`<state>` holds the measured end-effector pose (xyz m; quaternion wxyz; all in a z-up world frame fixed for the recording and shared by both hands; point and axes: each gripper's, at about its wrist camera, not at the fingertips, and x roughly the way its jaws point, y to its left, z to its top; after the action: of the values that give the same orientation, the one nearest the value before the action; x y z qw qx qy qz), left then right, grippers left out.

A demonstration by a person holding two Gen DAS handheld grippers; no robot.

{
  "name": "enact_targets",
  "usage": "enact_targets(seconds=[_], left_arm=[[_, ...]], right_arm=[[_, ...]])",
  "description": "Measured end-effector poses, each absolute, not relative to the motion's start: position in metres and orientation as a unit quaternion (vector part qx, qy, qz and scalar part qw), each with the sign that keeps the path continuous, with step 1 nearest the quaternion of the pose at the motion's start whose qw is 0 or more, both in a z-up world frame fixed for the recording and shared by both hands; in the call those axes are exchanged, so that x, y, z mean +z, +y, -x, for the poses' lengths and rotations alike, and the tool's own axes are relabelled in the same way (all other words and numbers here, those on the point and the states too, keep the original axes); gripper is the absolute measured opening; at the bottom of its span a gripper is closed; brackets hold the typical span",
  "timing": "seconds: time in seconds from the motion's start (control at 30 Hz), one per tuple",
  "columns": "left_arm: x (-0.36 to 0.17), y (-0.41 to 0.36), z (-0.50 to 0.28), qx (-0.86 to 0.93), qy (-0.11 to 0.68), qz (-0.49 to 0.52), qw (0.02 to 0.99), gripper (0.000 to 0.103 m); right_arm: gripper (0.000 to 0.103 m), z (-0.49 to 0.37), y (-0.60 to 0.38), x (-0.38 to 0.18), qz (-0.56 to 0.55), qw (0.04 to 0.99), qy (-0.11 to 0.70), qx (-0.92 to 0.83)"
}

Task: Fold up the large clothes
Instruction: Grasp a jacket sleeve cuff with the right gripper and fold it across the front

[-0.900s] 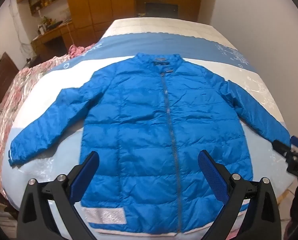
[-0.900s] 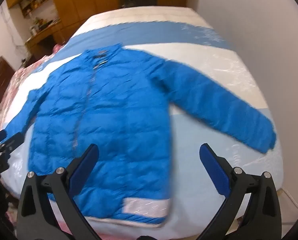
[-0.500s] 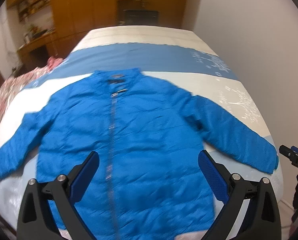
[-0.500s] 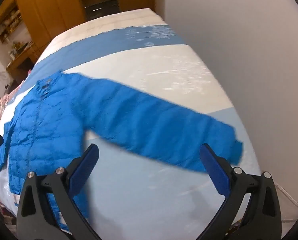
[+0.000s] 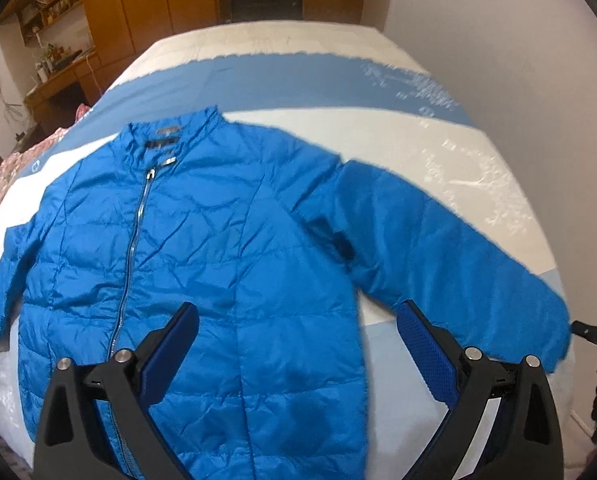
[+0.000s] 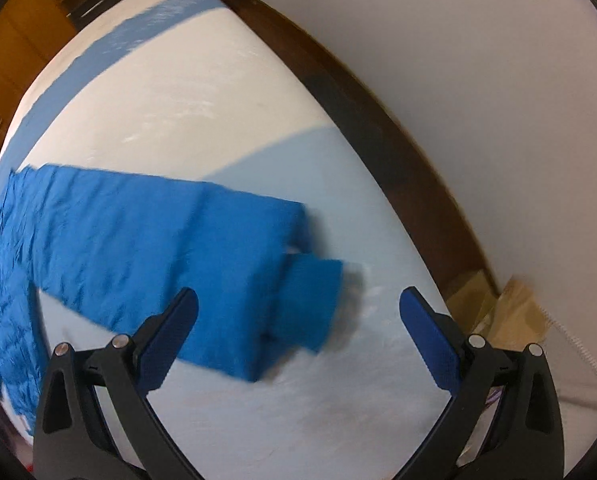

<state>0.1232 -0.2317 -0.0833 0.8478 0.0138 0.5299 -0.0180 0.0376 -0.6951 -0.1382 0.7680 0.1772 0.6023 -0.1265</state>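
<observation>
The blue jacket (image 5: pixel 218 264) runs off the left wrist view's bottom edge; its cuff (image 6: pixel 310 304) is motion-blurred.

a bed (image 5: pixel 298 80) covered in white and blue sheeting is set against a plain pale wall (image 5: pixel 498 60), its dark wooden frame (image 6: pixel 378 120) seen along that side. wooden cupboards (image 5: pixel 146 4) and cluttered shelves (image 5: pixel 50 0) are seen beyond it.

Bare bedspread (image 6: pixel 226 92) beyond the sleeve (image 6: pixel 146 248), wall (image 6: pixel 478 80) close alongside.
</observation>
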Motion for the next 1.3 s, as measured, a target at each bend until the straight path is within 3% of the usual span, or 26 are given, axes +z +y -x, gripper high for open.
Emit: enact_targets(seconds=[0.23,0.3,0.37,0.4,0.47,0.57,0.73,0.83,0.93,1.3], left_arm=[[-0.107,-0.219,-0.139,0.004,0.546,0.001,0.838,0.099],[-0.112,-0.214,-0.145,0.008,0.549,0.010,0.836,0.099],[-0.117,-0.208,-0.151,0.011,0.554,0.024,0.832,0.097],[-0.120,-0.205,-0.153,0.012,0.557,0.031,0.830,0.096],[-0.123,-0.199,-0.157,0.013,0.563,0.041,0.826,0.095],[-0.126,-0.184,-0.161,0.020,0.564,0.043,0.825,0.089],[-0.110,-0.151,-0.167,0.024,0.556,0.058,0.829,0.084],[-0.097,-0.137,-0.168,0.020,0.548,0.058,0.834,0.084],[-0.083,-0.127,-0.166,0.011,0.542,0.040,0.840,0.076],[-0.072,-0.074,-0.165,0.014,0.538,0.056,0.841,0.073]], right_arm=[[0.098,-0.047,-0.702,-0.171,-0.228,0.759,0.604,-0.085],[0.092,-0.052,-0.693,-0.173,-0.211,0.760,0.610,-0.080],[0.071,-0.056,-0.685,-0.171,-0.195,0.761,0.614,-0.073],[0.066,-0.058,-0.680,-0.169,-0.192,0.762,0.615,-0.068],[0.041,-0.060,-0.674,-0.164,-0.206,0.761,0.613,-0.053],[0.028,-0.059,-0.667,-0.151,-0.218,0.766,0.603,-0.038],[0.027,-0.067,-0.632,-0.091,-0.256,0.800,0.541,0.043],[0.027,-0.093,-0.587,-0.056,-0.226,0.817,0.523,0.093],[0.027,-0.119,-0.536,-0.036,-0.195,0.818,0.522,0.143],[0.027,-0.182,-0.364,-0.063,-0.086,0.775,0.582,0.232]])
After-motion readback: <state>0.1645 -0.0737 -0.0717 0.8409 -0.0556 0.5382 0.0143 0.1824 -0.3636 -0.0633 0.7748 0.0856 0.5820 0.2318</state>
